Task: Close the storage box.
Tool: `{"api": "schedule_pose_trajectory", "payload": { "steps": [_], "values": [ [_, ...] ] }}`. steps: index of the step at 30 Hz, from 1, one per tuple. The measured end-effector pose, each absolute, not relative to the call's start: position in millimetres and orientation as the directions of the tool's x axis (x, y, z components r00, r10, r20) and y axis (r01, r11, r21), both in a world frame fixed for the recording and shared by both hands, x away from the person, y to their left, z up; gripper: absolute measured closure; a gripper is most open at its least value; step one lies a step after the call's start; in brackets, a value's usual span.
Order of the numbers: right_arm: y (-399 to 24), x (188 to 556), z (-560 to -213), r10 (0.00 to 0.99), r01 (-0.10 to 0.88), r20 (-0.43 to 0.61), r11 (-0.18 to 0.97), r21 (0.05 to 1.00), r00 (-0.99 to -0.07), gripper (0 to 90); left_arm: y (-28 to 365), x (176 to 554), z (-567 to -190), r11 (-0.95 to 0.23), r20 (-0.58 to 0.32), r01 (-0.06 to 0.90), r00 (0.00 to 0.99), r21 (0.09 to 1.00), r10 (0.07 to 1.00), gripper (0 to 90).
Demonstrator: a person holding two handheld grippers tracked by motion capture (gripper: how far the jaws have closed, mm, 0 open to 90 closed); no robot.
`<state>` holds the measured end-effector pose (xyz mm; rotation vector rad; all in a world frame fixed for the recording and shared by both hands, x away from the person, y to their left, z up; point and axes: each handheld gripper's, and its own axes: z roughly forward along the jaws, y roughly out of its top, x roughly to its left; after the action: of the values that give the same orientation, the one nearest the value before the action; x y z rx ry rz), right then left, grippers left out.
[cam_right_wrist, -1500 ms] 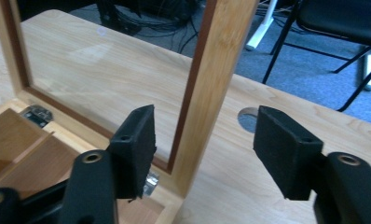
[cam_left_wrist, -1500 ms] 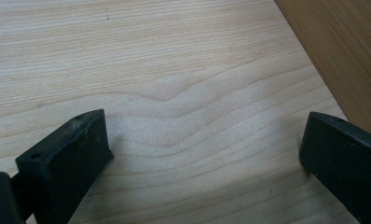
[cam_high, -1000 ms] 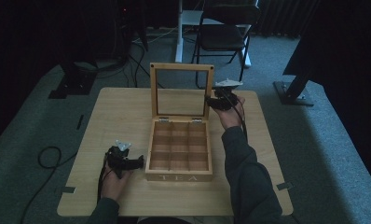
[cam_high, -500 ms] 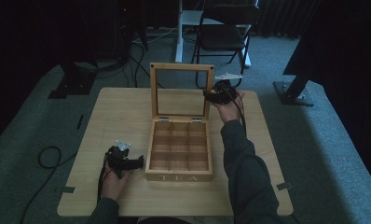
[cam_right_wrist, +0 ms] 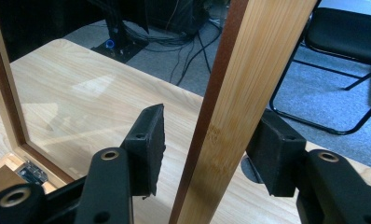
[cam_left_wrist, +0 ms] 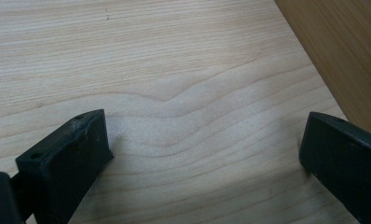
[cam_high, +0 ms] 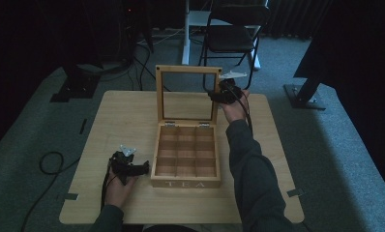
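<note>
Right gripper (cam_high: 214,96) jaws closing around lid frame (cam_right_wrist: 230,107)

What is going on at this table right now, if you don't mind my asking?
A person works on a wooden tea box whose glass-paned lid stands upright. The right hand-held gripper straddles the lid's side frame, its jaws just closing, a gap showing at one pad. The left hand-held gripper rests open on the table beside the box.

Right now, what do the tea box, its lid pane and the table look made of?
Tea box: light wood, perhaps bamboo, with visible grain, matte. Lid pane: clear glass or acrylic; the table shows through, with reflections. Table: pale wood or veneer, wavy grain, smooth.
</note>
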<state>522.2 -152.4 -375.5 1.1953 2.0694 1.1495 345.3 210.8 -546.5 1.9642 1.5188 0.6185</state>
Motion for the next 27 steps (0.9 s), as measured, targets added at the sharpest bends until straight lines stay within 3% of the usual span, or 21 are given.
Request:
{"api": "schedule_pose_trajectory", "payload": {
  "steps": [8, 27],
  "values": [
    [-160.0, 513.7, -374.8, 0.855, 0.445, 0.038, 0.230, 0.865, -0.516, 54.0, 210.8, 345.3, -546.5, -0.189, 0.014, 0.703, 0.247, 0.685, 0.969, 1.6],
    [-169.8, 476.1, -370.0, 0.814, 0.363, -0.031, 0.292, 0.885, -0.580, 61.8, 210.9, 345.3, -546.3, -0.189, 0.014, 0.704, 0.246, 0.685, 0.969, 1.6]
  ]
}}
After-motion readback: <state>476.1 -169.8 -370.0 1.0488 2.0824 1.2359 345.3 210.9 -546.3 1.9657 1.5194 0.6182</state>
